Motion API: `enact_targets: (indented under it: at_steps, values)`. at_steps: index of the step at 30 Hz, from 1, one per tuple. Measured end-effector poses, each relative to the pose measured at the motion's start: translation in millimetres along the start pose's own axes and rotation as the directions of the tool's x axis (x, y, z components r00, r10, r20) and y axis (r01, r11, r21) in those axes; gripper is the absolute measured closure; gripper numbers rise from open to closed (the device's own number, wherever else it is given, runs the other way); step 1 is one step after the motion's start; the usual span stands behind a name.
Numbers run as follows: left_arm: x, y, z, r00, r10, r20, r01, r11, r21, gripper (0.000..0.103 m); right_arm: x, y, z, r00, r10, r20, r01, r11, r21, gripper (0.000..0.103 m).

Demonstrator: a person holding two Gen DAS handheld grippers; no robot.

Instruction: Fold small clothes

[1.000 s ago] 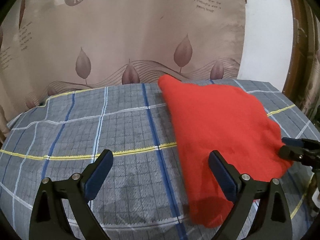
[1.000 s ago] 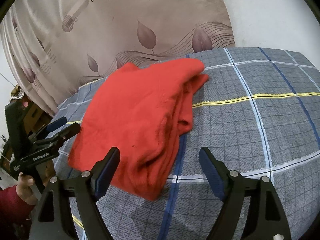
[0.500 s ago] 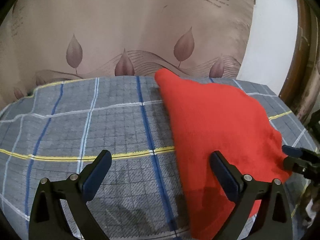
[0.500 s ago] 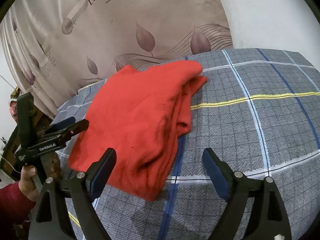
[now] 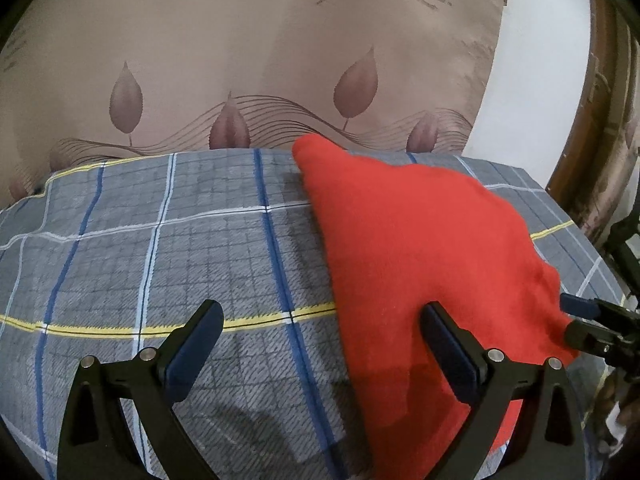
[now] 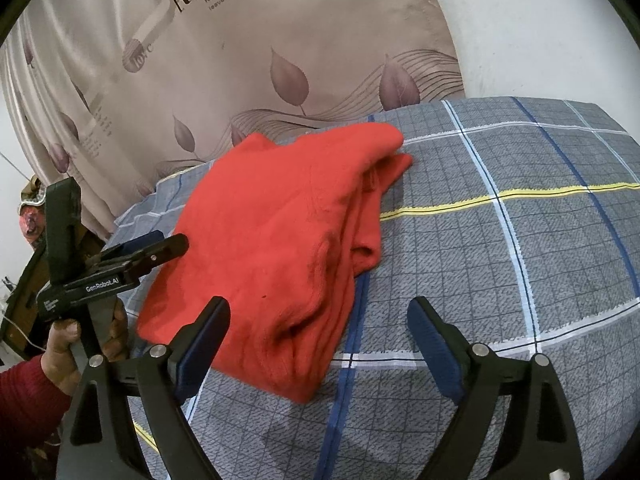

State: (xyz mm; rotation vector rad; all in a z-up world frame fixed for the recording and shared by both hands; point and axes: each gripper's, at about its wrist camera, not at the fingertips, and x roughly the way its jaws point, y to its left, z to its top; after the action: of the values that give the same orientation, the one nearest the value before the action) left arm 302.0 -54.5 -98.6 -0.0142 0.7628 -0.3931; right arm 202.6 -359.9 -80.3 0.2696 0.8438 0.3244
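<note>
A folded red garment [image 5: 420, 248] lies on the grey plaid cloth [image 5: 160, 248]; it also shows in the right wrist view [image 6: 280, 232], with layered folds along its right edge. My left gripper [image 5: 320, 340] is open and empty, its right finger over the garment's near edge. In the right wrist view it [image 6: 160, 242] shows at the garment's left edge. My right gripper [image 6: 316, 328] is open and empty, just short of the garment's near corner. It [image 5: 576, 320] shows at the far right of the left wrist view, beside the garment.
A beige curtain with leaf prints [image 5: 240, 80] hangs behind the surface. A white wall [image 6: 540, 28] stands at the back right, and a brown wooden frame [image 5: 592, 120] at the right. The plaid surface drops off at its edges.
Both grippers stay open. The left wrist view has tilted down and closer to the surface; the right gripper has shifted slightly toward the garment. The garment has not moved.
</note>
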Motion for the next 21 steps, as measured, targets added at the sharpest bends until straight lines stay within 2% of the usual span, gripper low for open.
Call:
enact_targets:
  at_steps: [3, 6, 9, 12, 16, 19, 21]
  values:
    - [3.7, 1.3, 1.4, 1.000, -0.029, -0.009, 0.029, 1.000, -0.002, 0.004, -0.4, -0.3, 0.5, 1.000, -0.007, 0.006, 0.007, 1.000, 0.002, 0.014]
    - [11.2, 6.0, 2.8, 0.995, -0.095, -0.039, 0.093, 0.995, -0.027, 0.004, -2.5, -4.4, 0.2, 1.000, -0.003, 0.022, 0.002, 1.000, 0.029, 0.014]
    - [20.7, 15.0, 1.9, 0.979, -0.191, -0.074, 0.183, 0.978, -0.095, 0.004, -8.6, -12.4, 0.1, 0.998, 0.020, 0.063, -0.024, 0.997, 0.073, 0.014]
    - [26.6, 25.8, 0.3, 0.960, -0.267, -0.078, 0.251, 0.953, -0.173, 0.004, -12.8, -18.8, 0.6, 0.995, 0.049, 0.090, -0.058, 0.992, 0.109, 0.014]
    - [27.3, 30.9, 1.3, 0.945, -0.321, -0.060, 0.303, 0.931, -0.204, 0.004, -9.4, -24.0, 7.8, 0.988, 0.130, 0.078, -0.140, 0.981, 0.136, 0.014]
    - [29.2, 30.8, 3.8, 0.927, -0.370, -0.057, 0.351, 0.913, -0.208, 0.004, -1.7, -34.7, 18.6, 0.978, 0.197, 0.072, -0.207, 0.959, 0.192, 0.014]
    - [32.6, 31.2, 6.6, 0.909, -0.413, -0.053, 0.393, 0.893, -0.219, 0.004, 11.1, -43.0, 28.4, 0.973, 0.227, 0.043, -0.230, 0.946, 0.229, 0.014]
